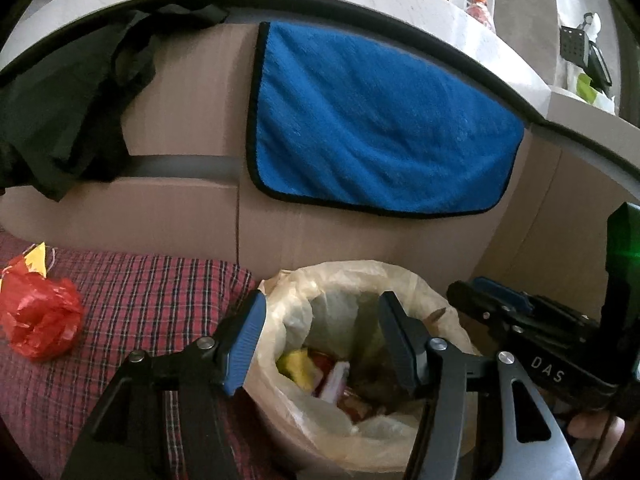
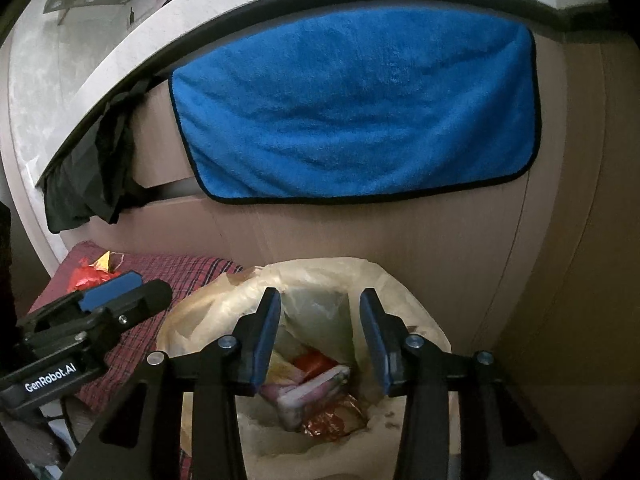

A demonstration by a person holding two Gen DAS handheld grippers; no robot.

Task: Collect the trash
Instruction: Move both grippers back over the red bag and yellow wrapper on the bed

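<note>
Left gripper (image 1: 320, 340) and right gripper (image 2: 318, 340) hang released over our bin bag (image 1: 360, 276); next, approach the red wrapper (image 1: 40, 316) low.

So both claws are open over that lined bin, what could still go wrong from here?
1. The thin liner lies slack around the rim of the bin, right by the right gripper; a fingertip might snag it.
2. The red wrapper lies apart on the checked cloth, left of the left gripper; it could be forgotten.
3. Grabbing it may pinch the cloth too.
</note>
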